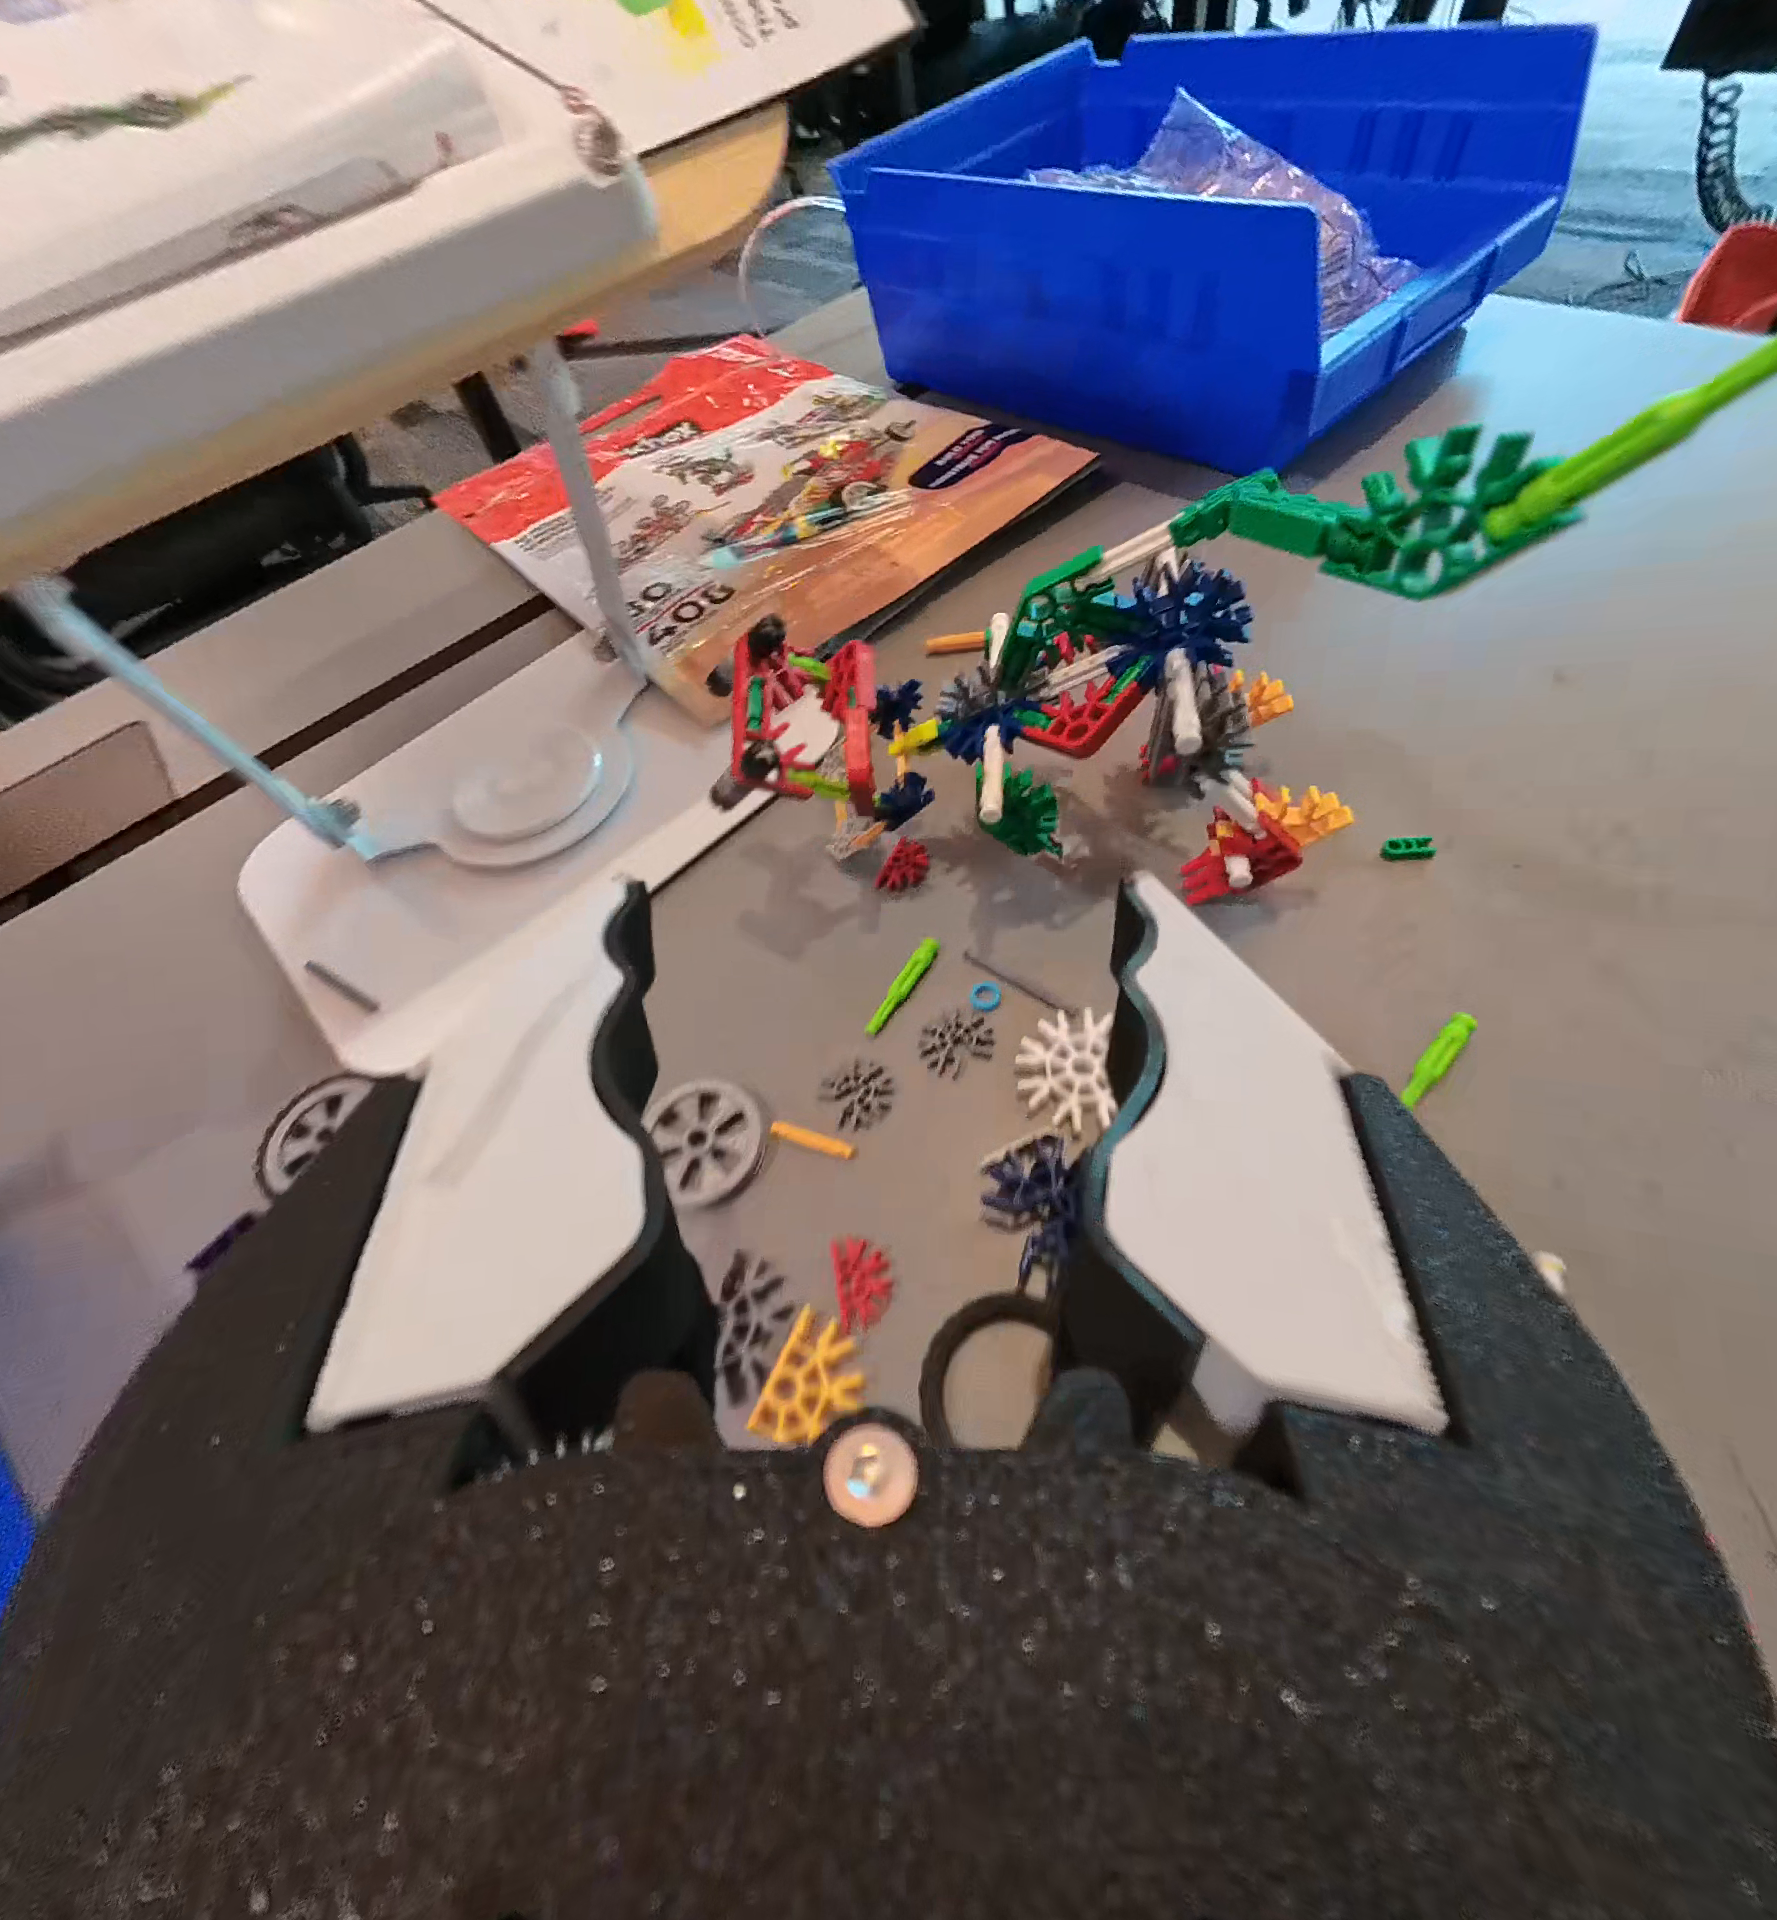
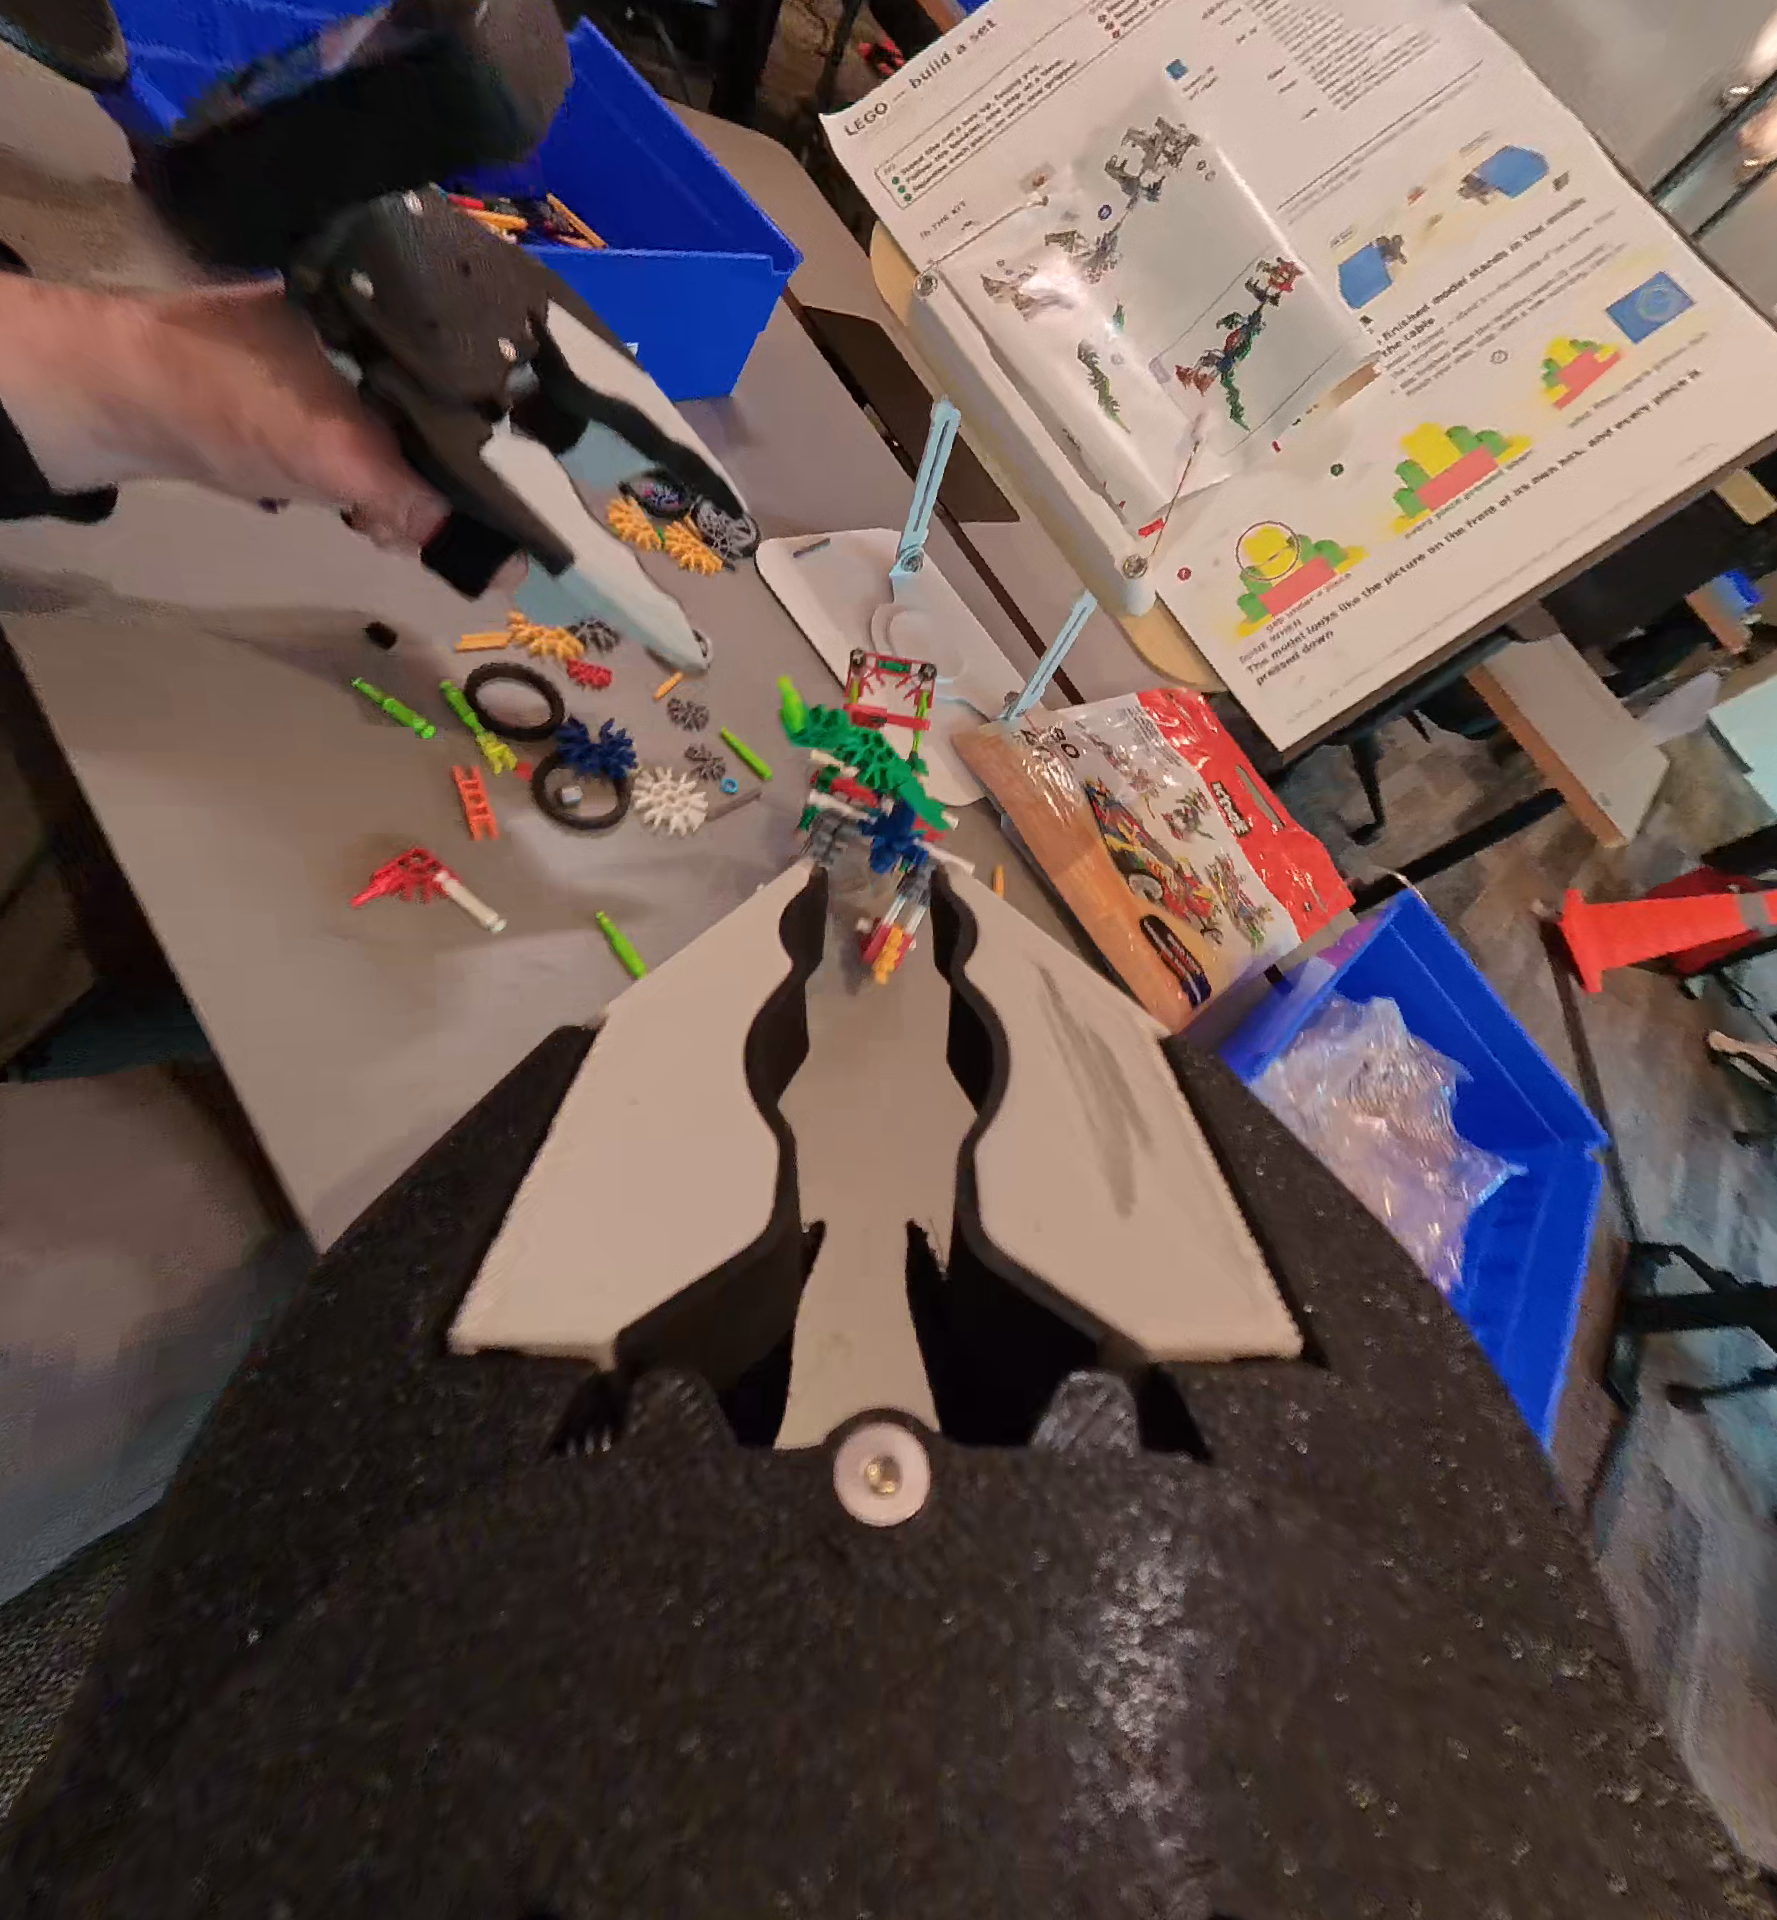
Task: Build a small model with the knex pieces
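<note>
We're holding both jaws apart and empty, left gripper [image 1: 879, 914] over loose connectors, right gripper [image 2: 873, 894] just short of the rod-and-connector model [image 2: 879, 790] standing mid-table [image 2: 271, 790]: looking light, snap-fit, fragile; white rods [image 1: 993, 795] being the safest grip.

Left claw [image 1: 879, 914] wide open; right claw [image 2: 873, 894] narrowly parted, empty.

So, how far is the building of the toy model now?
Done: a many-coloured model stands on the table. In hand: nothing; the left tongs and the right tongs are both open and empty. Left: loose pieces lie unused, such as a white connector, a grey wheel and a green rod.
</note>
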